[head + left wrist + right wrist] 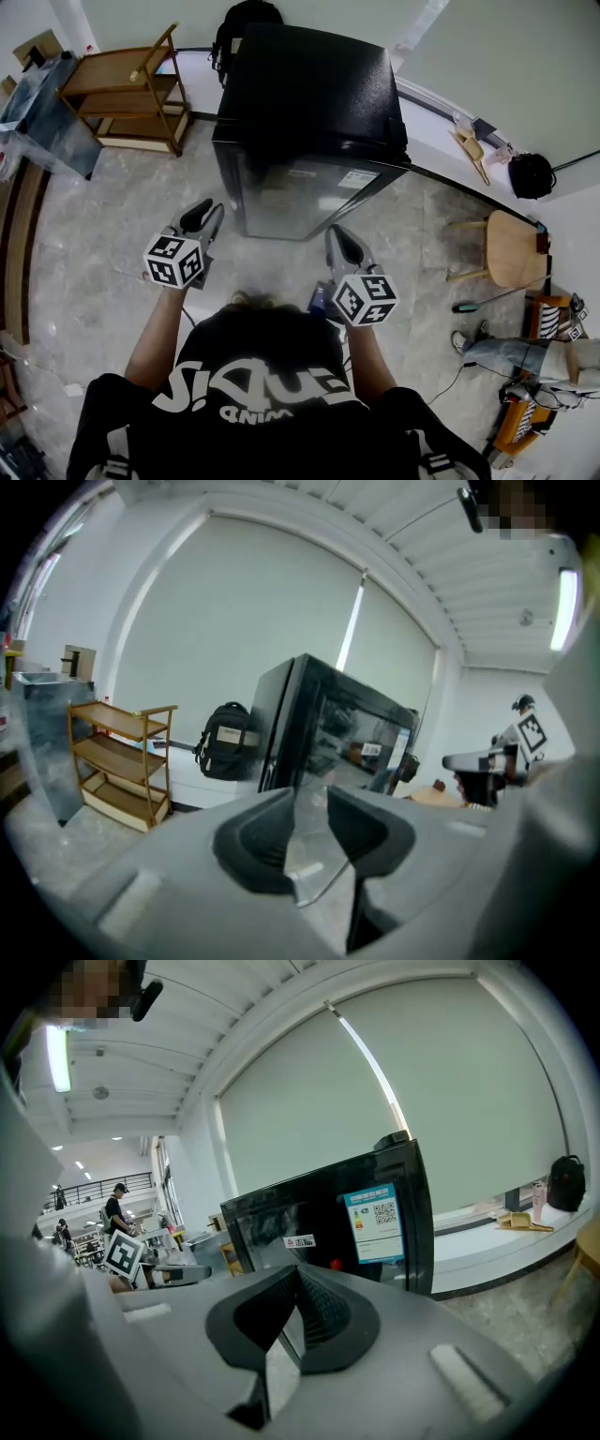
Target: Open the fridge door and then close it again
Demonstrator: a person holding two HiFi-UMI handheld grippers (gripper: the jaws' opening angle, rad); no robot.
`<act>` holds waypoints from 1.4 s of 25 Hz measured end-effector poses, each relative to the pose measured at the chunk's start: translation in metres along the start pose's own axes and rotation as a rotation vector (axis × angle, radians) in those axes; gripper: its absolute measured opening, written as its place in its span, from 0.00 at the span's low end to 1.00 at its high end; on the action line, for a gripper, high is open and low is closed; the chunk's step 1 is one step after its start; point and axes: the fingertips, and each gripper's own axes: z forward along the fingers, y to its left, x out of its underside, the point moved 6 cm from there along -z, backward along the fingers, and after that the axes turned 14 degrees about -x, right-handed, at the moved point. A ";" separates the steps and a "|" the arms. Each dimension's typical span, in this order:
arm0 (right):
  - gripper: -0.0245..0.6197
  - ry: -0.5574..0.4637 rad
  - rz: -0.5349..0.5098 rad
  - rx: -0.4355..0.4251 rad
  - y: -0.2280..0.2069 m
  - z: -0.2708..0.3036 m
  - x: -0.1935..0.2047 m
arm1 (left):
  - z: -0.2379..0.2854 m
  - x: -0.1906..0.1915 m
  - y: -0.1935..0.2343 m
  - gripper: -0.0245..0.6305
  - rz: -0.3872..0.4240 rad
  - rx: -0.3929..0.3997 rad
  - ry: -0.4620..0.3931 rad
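Note:
A black mini fridge [309,94] with a glass door stands on the floor in front of me, its door closed. My left gripper [208,216] hovers before the fridge's left front corner without touching it. In the left gripper view, a gap shows between the left gripper's [309,803] dark pads, with nothing in it, and the fridge [328,733] is ahead. My right gripper [339,239] hangs just short of the door's lower right edge. In the right gripper view, the right gripper's [298,1277] pads meet at the tips, empty, facing the fridge [328,1208] and its label.
A wooden shelf rack [127,94] stands at the back left beside a plastic-covered unit [42,112]. A black backpack [246,14] sits behind the fridge. To the right are a round wooden table [516,248] and a person on the floor [525,361].

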 end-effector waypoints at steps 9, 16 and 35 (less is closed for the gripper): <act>0.03 0.014 -0.013 -0.056 0.017 0.011 0.004 | -0.065 -0.017 -0.009 0.18 0.004 -0.039 -0.095; 0.03 0.022 -0.013 -0.061 0.021 0.012 0.009 | -0.084 -0.015 -0.013 0.07 -0.005 -0.076 -0.130; 0.03 0.033 -0.068 -0.073 0.037 0.006 0.009 | -0.086 -0.013 -0.009 0.04 0.010 -0.130 -0.128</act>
